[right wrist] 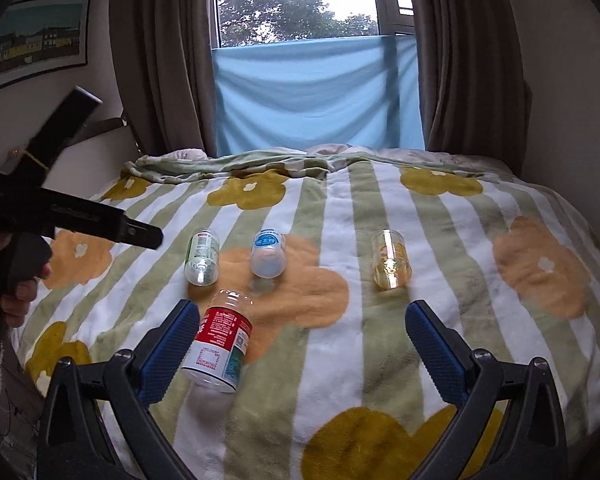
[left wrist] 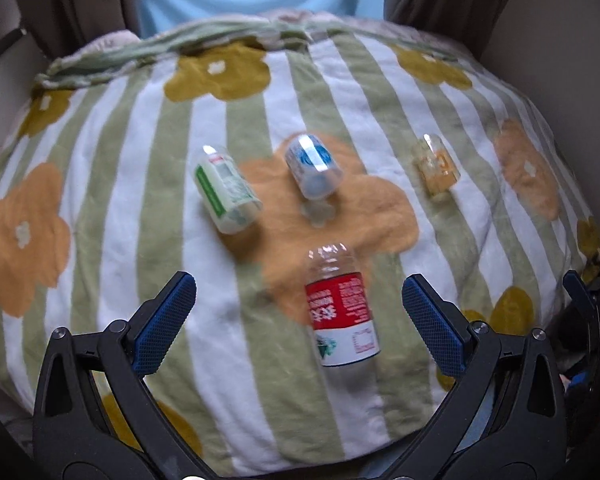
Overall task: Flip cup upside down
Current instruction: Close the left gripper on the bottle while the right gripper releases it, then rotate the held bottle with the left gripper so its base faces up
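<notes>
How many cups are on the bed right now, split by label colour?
Red label: 1
Green label: 1
Blue label: 1
Orange/yellow print: 1
Total: 4 clear plastic cups on the flowered blanket; both grippers open, holding none.

No text is legible. The red-labelled cup (left wrist: 342, 312) (right wrist: 219, 340) carries white print and a square frame, blurred. Beyond it, the green-labelled cup (left wrist: 225, 190), blue-labelled cup (left wrist: 312, 164) and yellow-printed cup (left wrist: 437, 164) show unreadable markings.
</notes>
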Tool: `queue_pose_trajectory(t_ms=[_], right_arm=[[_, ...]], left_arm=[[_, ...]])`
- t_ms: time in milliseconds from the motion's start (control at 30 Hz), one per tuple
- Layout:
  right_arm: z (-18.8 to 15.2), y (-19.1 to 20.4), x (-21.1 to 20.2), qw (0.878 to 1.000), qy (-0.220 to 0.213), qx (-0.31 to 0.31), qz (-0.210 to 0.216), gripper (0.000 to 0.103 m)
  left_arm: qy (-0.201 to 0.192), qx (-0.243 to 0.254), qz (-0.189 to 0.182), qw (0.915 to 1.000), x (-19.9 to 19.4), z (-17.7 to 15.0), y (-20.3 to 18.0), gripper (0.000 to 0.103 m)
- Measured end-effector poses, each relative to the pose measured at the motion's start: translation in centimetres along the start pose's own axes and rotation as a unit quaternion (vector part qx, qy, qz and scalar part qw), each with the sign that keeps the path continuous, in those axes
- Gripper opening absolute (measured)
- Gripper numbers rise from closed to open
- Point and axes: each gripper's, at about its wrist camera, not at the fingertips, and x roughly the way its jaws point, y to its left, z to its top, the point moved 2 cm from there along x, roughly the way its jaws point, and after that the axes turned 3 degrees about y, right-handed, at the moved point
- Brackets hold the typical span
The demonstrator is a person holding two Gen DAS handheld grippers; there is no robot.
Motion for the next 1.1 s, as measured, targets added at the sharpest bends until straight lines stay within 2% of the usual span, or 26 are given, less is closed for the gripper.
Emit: queue_pose_trajectory(t_ms=[133, 233, 333, 433, 533, 667, 867, 1000, 1100], right_arm=[[-1.4, -2.6, -0.5, 0.999, 0.0, 0.028, 0.02, 0.103], [-2.4, -4.0, -0.4, 0.999, 0.005, 0.036, 0.024, 0.103], [-3.1, -5.0, -0.2, 0.999, 0.01, 0.042, 0.029, 0.103], [-3.6, -5.9, 0.1, 0.998, 0.015, 0.05, 0.033, 0.103], [-4.0, -6.5, 0.3, 0.998, 0.019, 0.055, 0.038, 0.103], [-4.4, -6.7, 0.6, 0.997, 0.032, 0.055, 0.051, 0.103], [-4.6, -6.6, 0.8, 0.995, 0.042, 0.055, 0.068, 0.103], [-4.4, -6.5, 0.7, 0.995, 0.04, 0.06, 0.073, 0.103], [-4.2, -6.3, 0.7, 0.995, 0.039, 0.058, 0.076, 0.103]], left_arm=[[0.101, -0.023, -0.003, 0.9946, 6.3, 0.3, -1.8, 0.103], [0.151, -0.031, 0.018, 0.9879, 10.2, -0.1, -2.5, 0.101], [0.182, -0.032, 0.042, 0.9819, 12.7, -0.3, -2.7, 0.096], [0.203, -0.05, 0.037, 0.9772, 14.2, -0.4, -2.6, 0.094], [0.219, -0.077, 0.024, 0.9724, 15.1, -0.6, -2.1, 0.088], [0.235, -0.094, 0.011, 0.9675, 16.0, -1.0, -1.7, 0.073], [0.251, -0.11, -0.012, 0.9618, 17.1, -1.6, -1.5, 0.059], [0.245, -0.106, -0.014, 0.9635, 17.1, -1.8, -1.6, 0.059], [0.223, -0.111, -0.035, 0.9679, 15.6, -1.9, -1.1, 0.059]])
